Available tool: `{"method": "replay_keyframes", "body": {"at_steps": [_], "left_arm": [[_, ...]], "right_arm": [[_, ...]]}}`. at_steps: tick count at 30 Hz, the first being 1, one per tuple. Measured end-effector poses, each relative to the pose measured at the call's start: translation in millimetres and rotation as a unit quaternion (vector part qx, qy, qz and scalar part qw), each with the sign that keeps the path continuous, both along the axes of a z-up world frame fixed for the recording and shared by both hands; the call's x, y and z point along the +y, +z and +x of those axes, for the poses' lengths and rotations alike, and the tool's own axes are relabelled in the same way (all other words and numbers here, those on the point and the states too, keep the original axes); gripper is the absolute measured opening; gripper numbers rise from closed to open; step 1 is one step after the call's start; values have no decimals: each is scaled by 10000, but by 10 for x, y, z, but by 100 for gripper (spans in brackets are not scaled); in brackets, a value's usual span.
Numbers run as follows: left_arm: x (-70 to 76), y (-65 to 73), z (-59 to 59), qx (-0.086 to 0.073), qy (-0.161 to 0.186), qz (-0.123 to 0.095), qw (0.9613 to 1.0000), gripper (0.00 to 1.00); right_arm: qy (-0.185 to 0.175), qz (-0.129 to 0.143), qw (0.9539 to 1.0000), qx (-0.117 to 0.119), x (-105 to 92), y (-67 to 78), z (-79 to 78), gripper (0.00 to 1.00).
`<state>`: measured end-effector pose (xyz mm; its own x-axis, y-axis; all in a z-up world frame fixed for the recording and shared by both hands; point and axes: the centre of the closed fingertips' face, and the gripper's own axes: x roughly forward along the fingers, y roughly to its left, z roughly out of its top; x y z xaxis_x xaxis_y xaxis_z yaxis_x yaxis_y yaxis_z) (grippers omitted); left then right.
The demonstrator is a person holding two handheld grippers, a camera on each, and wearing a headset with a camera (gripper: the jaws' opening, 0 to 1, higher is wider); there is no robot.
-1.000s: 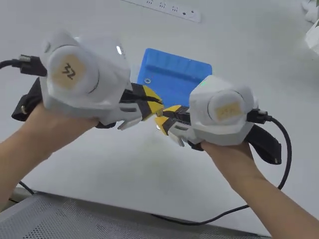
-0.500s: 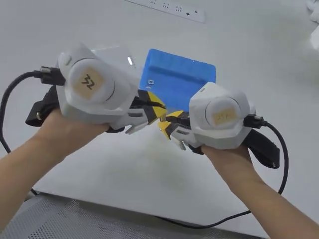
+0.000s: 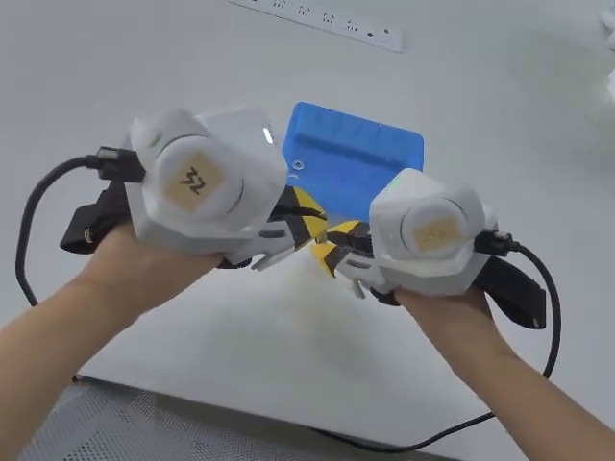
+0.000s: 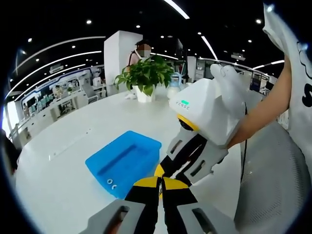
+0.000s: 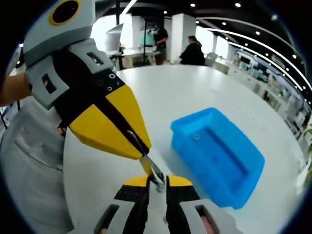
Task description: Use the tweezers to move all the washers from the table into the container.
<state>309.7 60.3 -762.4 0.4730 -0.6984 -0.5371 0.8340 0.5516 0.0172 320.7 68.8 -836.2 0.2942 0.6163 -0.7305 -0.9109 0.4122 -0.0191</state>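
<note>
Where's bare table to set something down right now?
Bare table: the band between the power strip and the blue container, the stretch right of the container, and the front along the near edge. Crowded: left gripper and right gripper meet tip to tip at the container's near side, tweezers between.

Shallow blue container (image 3: pixel 370 168) holds two washers (image 4: pixel 111 184) at one end; tweezers (image 5: pixel 149 167) slant nearby.

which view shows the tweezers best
The right gripper view: the tweezers jut from the left tool's yellow jaws toward the right tool. The head view has the tool bodies over them; the left gripper view, its own jaws.
</note>
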Motion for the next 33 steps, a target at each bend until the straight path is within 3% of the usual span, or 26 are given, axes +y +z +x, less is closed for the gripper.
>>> {"method": "replay_keyframes", "body": {"at_steps": [6, 10, 17, 25, 33], "left_arm": [[-16, -2, -17, 23, -109, 58, 9999, 0], [-42, 1, -35, 15, -145, 48, 9999, 0], [-122, 5, -25, -89, -279, 201, 9994, 0], [-157, 134, -29, -109, -218, 46, 9997, 0], [-155, 418, 58, -413, -259, 45, 9988, 0]], "right_arm": [[337, -121, 9994, -17, 26, -69, -20, 7], [227, -74, 9997, 65, 12, -99, -22, 7], [195, -231, 9995, -128, -5, -90, -24, 5], [228, -231, 9992, -244, -21, 60, -90, 4], [166, -91, 9985, -506, 10, 359, 33, 3]]}}
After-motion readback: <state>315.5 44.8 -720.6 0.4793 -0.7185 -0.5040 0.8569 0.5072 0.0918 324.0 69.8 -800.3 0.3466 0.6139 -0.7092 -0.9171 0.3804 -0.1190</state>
